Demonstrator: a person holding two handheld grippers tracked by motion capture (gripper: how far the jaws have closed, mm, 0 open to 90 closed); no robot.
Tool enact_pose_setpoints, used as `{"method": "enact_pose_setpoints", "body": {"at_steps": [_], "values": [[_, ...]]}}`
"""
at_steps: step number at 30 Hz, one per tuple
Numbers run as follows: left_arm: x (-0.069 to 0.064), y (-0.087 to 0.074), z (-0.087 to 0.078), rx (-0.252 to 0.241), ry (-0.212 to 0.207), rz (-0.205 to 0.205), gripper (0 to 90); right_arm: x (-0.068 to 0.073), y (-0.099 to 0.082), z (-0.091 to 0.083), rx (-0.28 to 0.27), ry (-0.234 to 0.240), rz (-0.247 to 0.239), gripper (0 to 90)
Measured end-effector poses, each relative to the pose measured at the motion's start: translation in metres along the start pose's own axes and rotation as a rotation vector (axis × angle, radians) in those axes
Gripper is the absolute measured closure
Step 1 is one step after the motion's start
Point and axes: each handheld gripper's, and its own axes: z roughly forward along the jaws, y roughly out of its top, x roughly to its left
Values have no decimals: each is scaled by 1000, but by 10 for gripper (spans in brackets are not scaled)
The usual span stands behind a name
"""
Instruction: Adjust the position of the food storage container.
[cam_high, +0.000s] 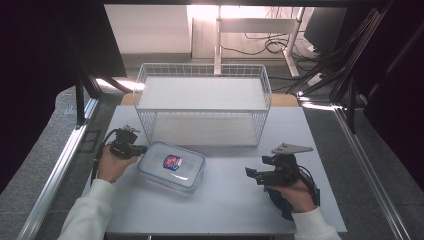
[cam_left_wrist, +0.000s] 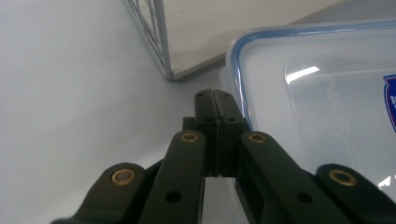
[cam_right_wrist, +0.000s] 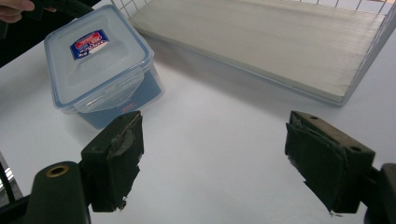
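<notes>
One lidded container (cam_high: 172, 166), one wire rack (cam_high: 202, 104), two grippers

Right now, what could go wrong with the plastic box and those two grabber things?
1. The left gripper has its fingers shut tight right beside the plastic box's corner, gripping nothing. A push from there might just slide the box across the smooth table.
2. The wire shelf stands close behind the box, so a shove could bump the box into it.
3. The right gripper is open and well away, so it probably can't steady the box yet.
</notes>
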Motion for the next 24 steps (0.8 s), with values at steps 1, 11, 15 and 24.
{"method": "enact_pose_setpoints", "body": {"at_steps": [1, 11, 15, 24], "values": [[1, -2, 0, -3, -7, -6, 900, 0, 0, 0, 2, 1, 0, 193], [-4, -10, -4, -11, -22, 8, 900, 1, 0, 2, 9, 2, -2, 193], [-10, -12, -4, -14, -41, 19, 900, 1, 0, 3, 13, 2, -1, 193], [-23, -22, -6, -1, -92, 49, 900, 3, 0, 3, 15, 4, -3, 193]]}}
